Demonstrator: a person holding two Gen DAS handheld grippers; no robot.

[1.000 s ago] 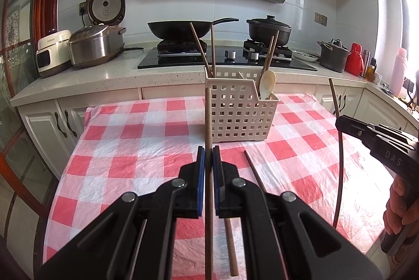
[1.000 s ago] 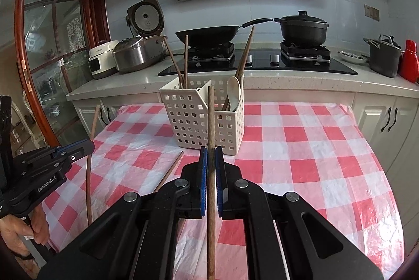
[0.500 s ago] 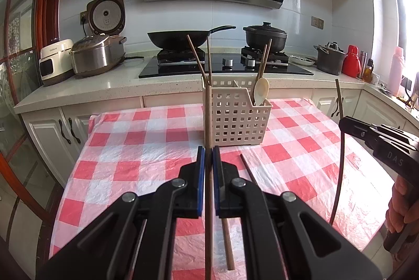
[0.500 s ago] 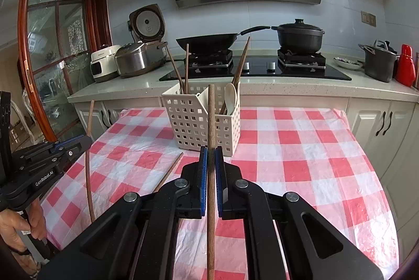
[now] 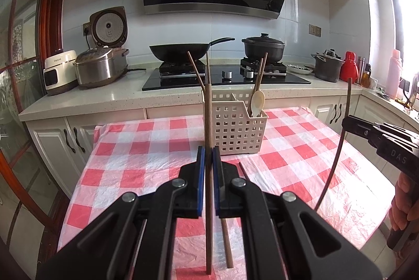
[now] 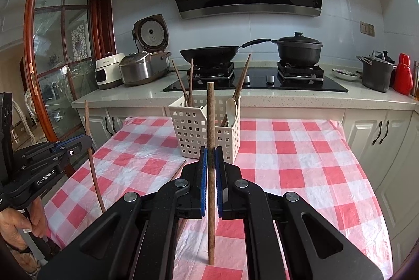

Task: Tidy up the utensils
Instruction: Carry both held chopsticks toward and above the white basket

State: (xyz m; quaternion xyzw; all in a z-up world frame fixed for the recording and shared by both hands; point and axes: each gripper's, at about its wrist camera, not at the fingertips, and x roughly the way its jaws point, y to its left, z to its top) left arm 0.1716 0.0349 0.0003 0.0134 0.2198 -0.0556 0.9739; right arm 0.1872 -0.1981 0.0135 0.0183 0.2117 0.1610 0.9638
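My left gripper (image 5: 208, 156) is shut on a brown chopstick (image 5: 208, 122) that it holds upright above the table. My right gripper (image 6: 211, 158) is shut on another brown chopstick (image 6: 211, 117), also upright. A white perforated utensil basket (image 5: 237, 128) stands on the checked tablecloth (image 5: 136, 154) ahead of both; it also shows in the right wrist view (image 6: 195, 130). It holds several chopsticks and a pale spoon (image 5: 257, 100). A loose chopstick (image 5: 227, 232) lies on the cloth below my left gripper. The right gripper (image 5: 352, 124) shows at the right edge of the left view.
Behind the table runs a counter with a black wok (image 5: 180, 50), a black pot (image 5: 263, 46), rice cookers (image 5: 100, 65), a grey pot (image 5: 327, 67) and a red flask (image 5: 350, 70). The table's right edge (image 5: 377, 222) is close to the right hand.
Both grippers have risen and pulled back a little from the basket, each still holding its chopstick upright. The basket looks smaller and farther off.
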